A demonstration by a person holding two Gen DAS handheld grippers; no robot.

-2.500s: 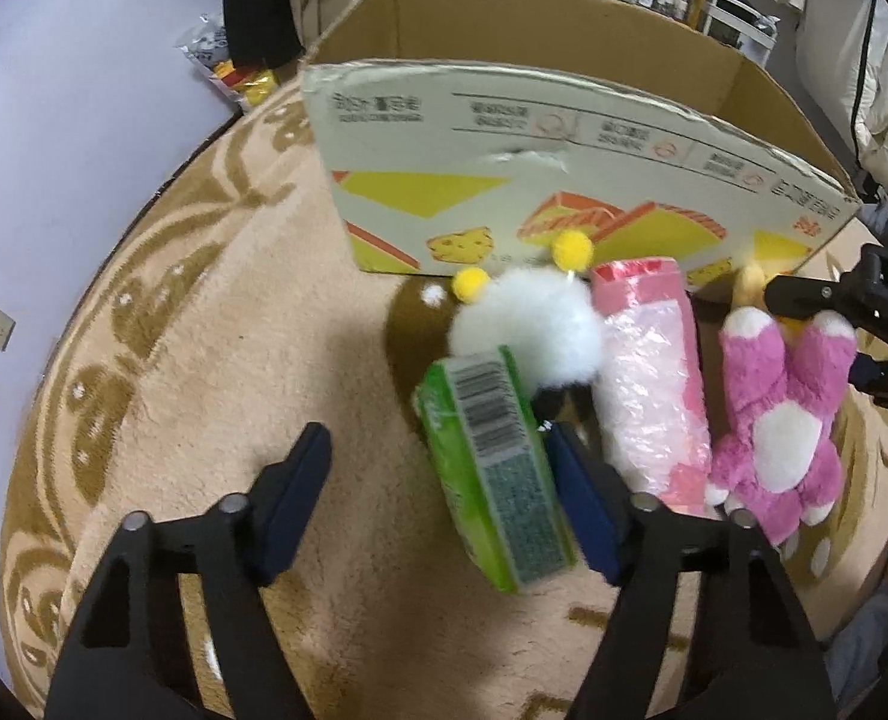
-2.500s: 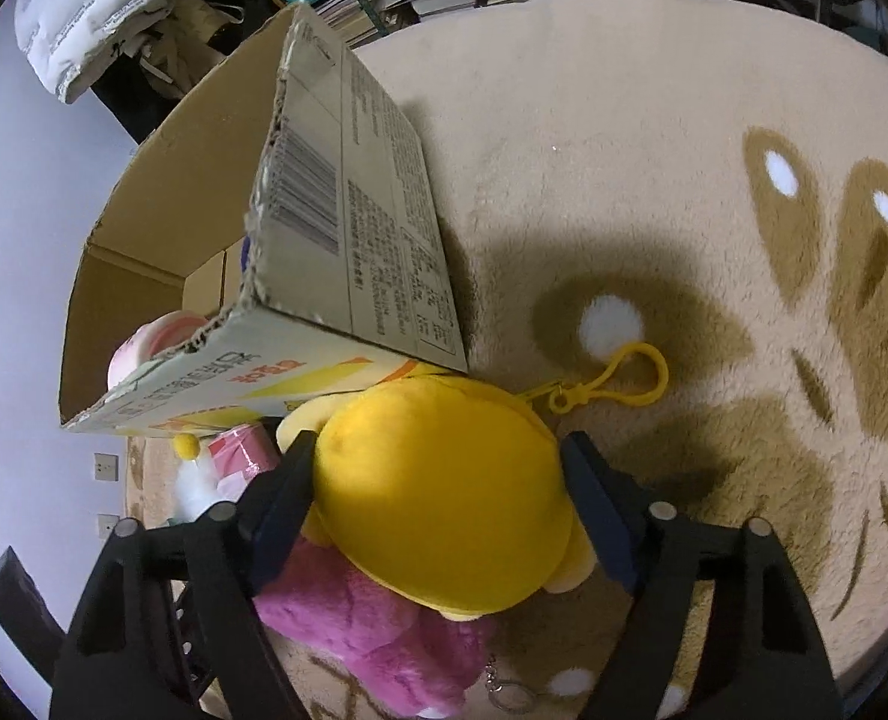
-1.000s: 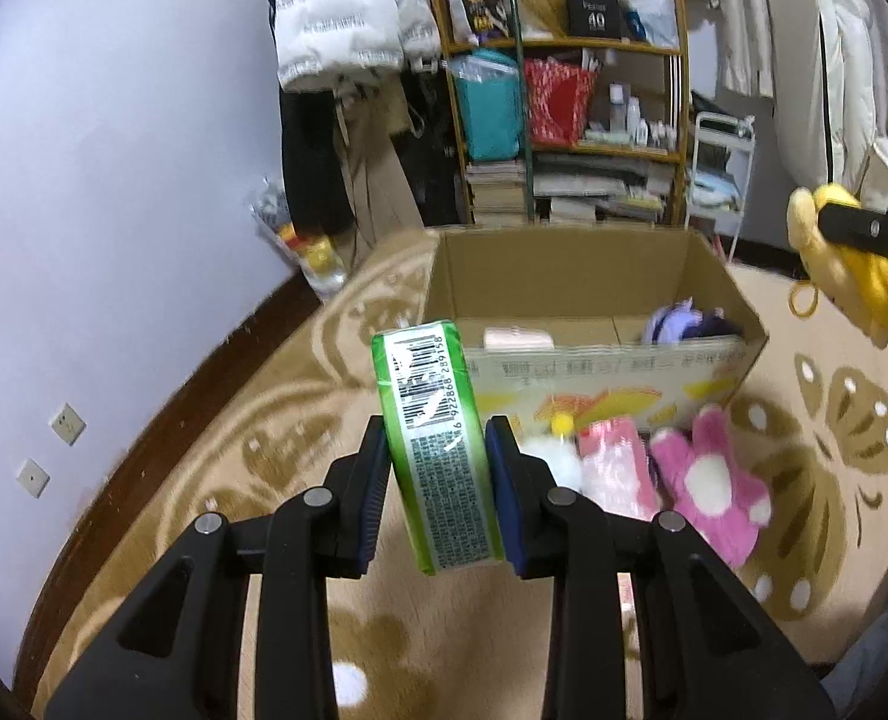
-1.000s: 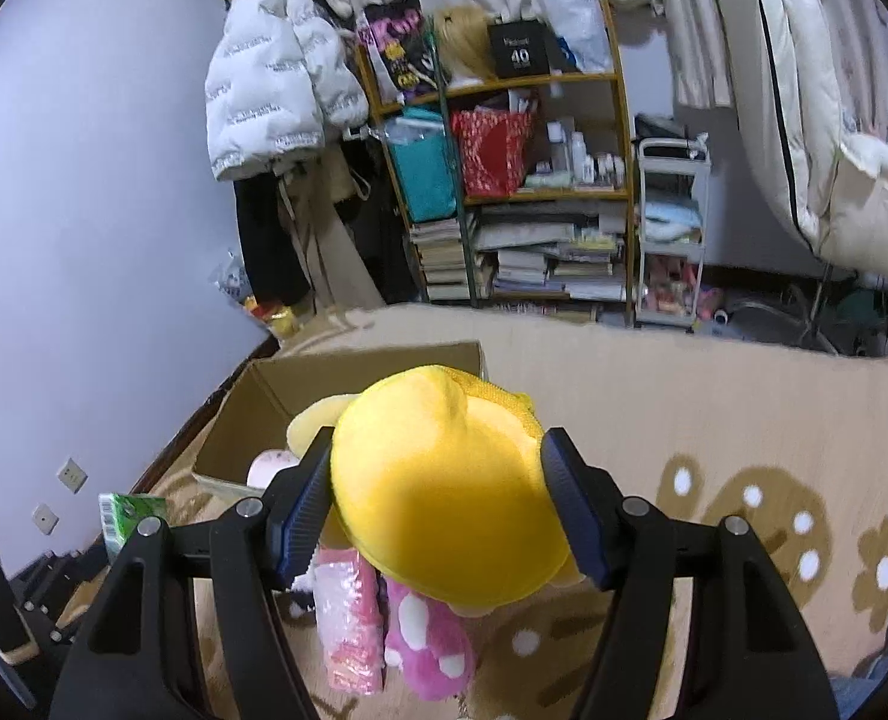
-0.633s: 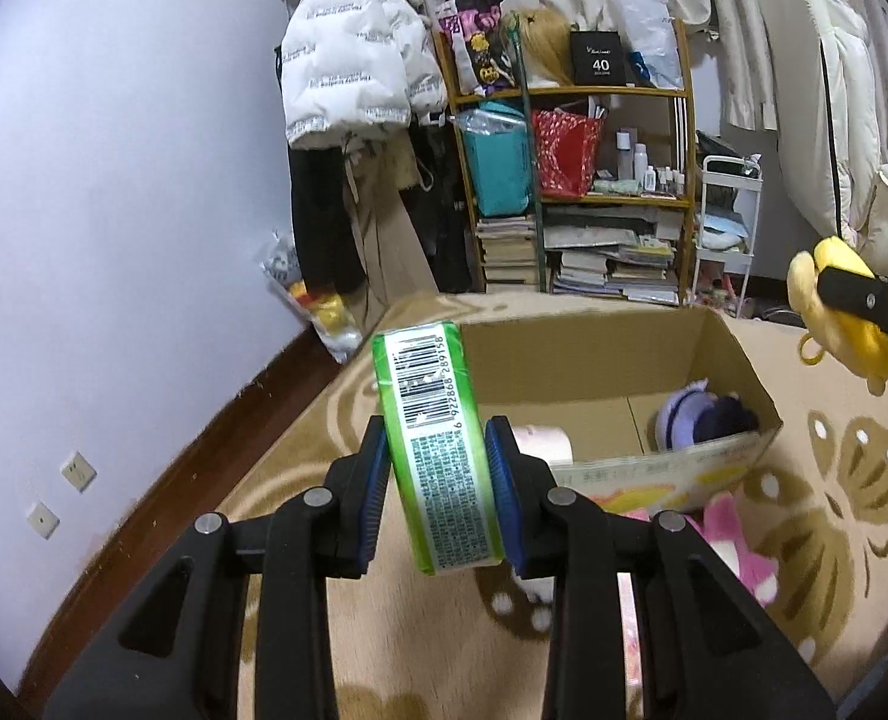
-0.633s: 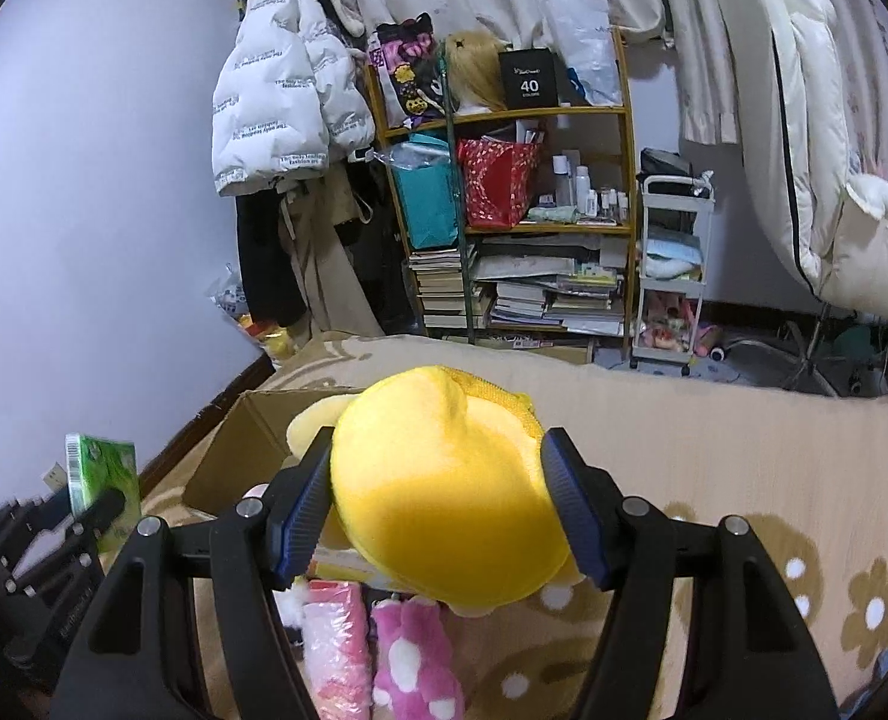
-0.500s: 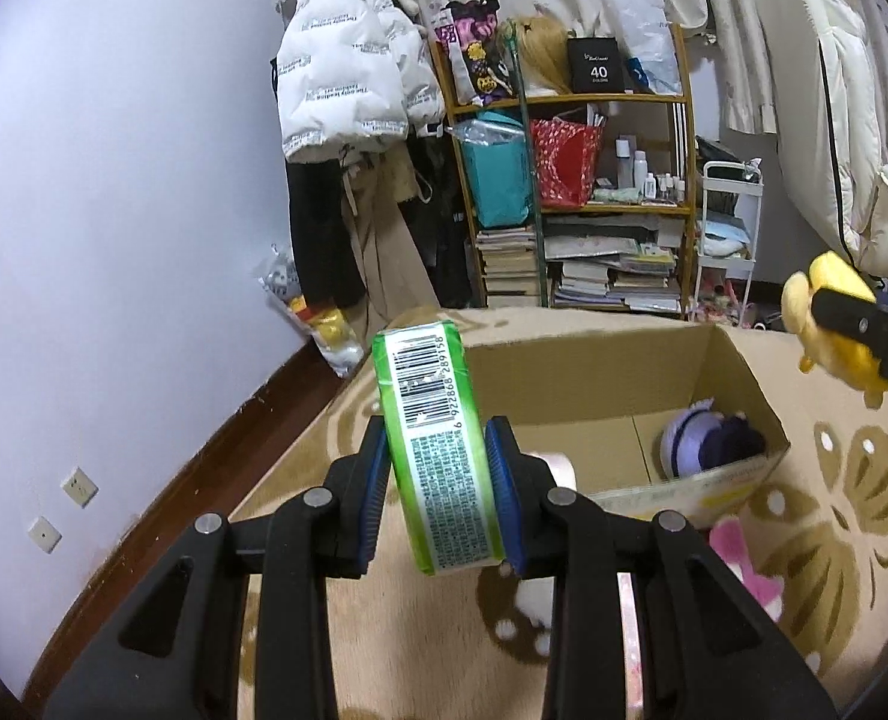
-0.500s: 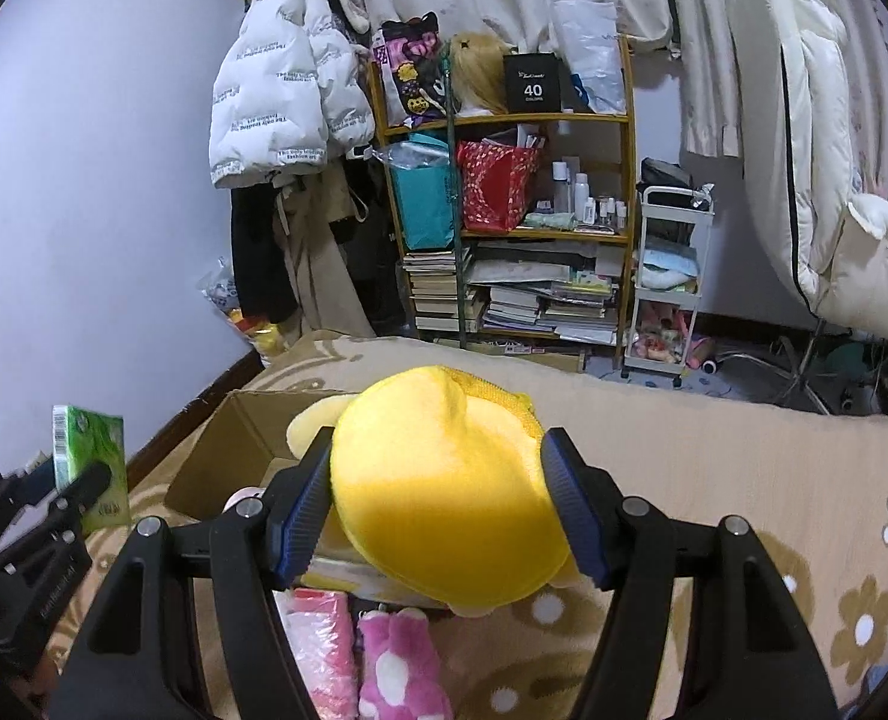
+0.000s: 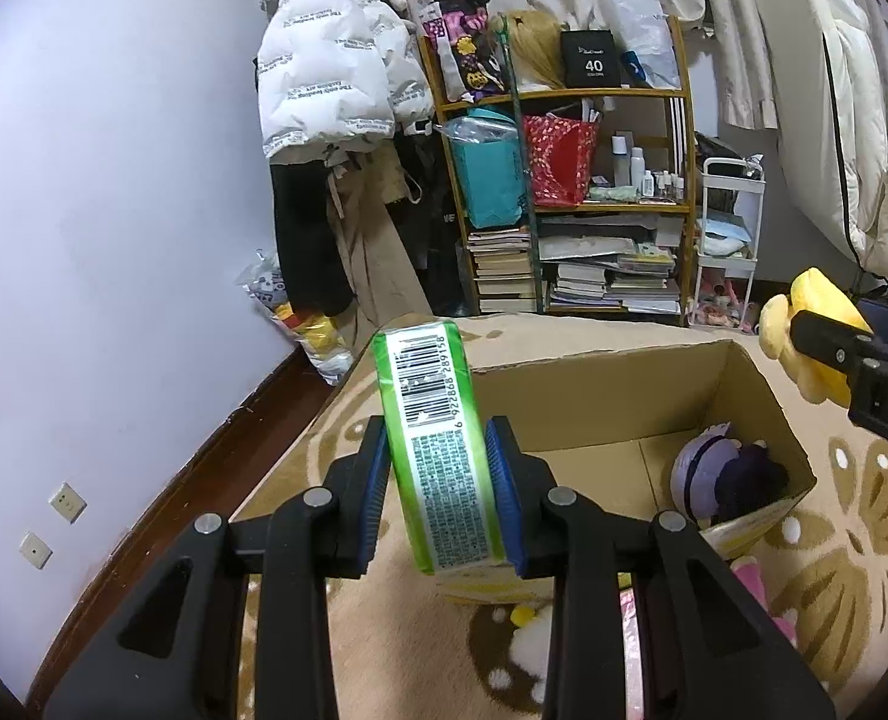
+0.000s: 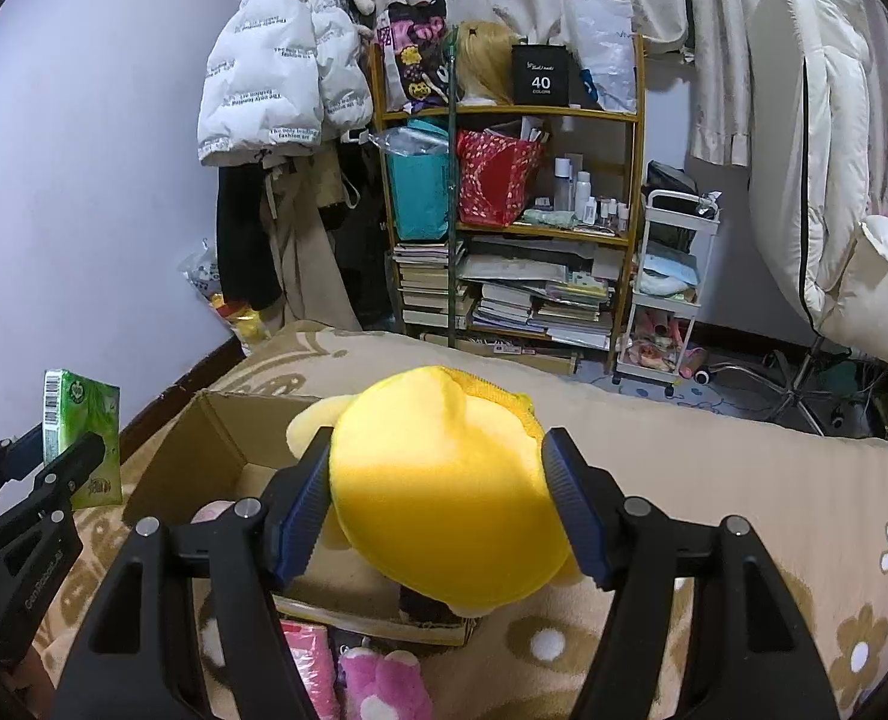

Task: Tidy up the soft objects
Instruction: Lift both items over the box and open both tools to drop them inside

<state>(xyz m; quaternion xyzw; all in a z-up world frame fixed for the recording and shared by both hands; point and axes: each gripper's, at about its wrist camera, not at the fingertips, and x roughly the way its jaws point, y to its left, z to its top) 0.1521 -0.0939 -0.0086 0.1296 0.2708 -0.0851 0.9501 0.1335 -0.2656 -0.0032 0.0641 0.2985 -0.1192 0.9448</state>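
Gripping one green tissue pack (image 9: 441,450) between its blue pads, the left gripper (image 9: 441,480) holds it upright in the air, barcode side facing the camera, with the jaws drawn in narrow against the pack's two long faces. The pack hangs above the near left corner of one open cardboard box (image 9: 600,396) that sits on the beige patterned carpet (image 9: 276,462). The right gripper (image 10: 438,504) is clamped on one yellow plush toy (image 10: 444,504), its jaws spread fairly wide around the rounded body; the toy is also off the floor, above the box's right end, and in the left wrist view it shows at the right edge as a yellow lump pinched by a black finger.

Inside the box, the left wrist view shows one purple plush (image 9: 723,477) lying against the right wall. The right wrist view shows one pale pink rounded item (image 10: 213,513) on the box floor near the left end; what it is cannot be told.

On the carpet just in front of the box lie three more soft things: one white fluffy toy (image 9: 531,654) with a yellow pompom, one pink packet (image 10: 306,660) and one pink plush toy (image 10: 384,684) with white paw pads. They lie side by side, close together, the packet between the other two.

Behind the box stand one wooden shelf (image 10: 516,216) stacked with books and bags, and one white puffer jacket (image 10: 276,72) hanging on the wall.
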